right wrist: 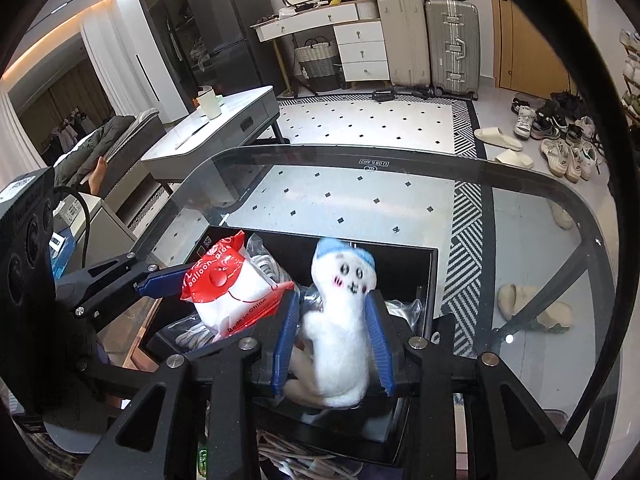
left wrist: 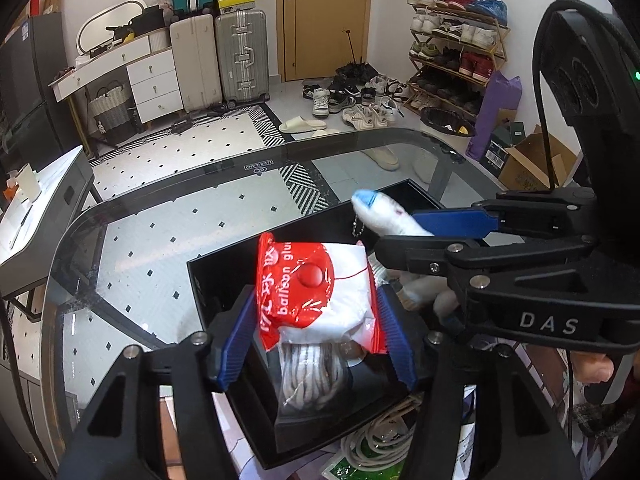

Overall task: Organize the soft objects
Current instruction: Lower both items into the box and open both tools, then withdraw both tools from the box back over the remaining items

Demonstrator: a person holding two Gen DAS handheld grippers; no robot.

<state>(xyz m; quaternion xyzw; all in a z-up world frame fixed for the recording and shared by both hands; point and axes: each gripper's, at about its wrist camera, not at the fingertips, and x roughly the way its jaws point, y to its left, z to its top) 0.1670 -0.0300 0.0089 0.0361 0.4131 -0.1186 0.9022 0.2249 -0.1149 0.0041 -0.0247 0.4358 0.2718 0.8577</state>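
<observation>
My left gripper [left wrist: 316,320] is clamped on one red-and-white packet [left wrist: 320,292]; my right gripper [right wrist: 334,344] squeezes one white plush toy [right wrist: 340,320]. Both are held over one black box [left wrist: 224,280] on the glass table [left wrist: 160,248]. Beyond stand two upright suitcases [left wrist: 218,60].

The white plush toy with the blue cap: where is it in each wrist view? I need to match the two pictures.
Left wrist view: the white plush toy is right of centre, seen side-on, clamped in the right gripper above the black box.
Right wrist view: the toy is bottom centre, facing the camera, between the blue fingers.
Shared landmark: the red and white balloon glue packet, held by the left gripper.
</observation>
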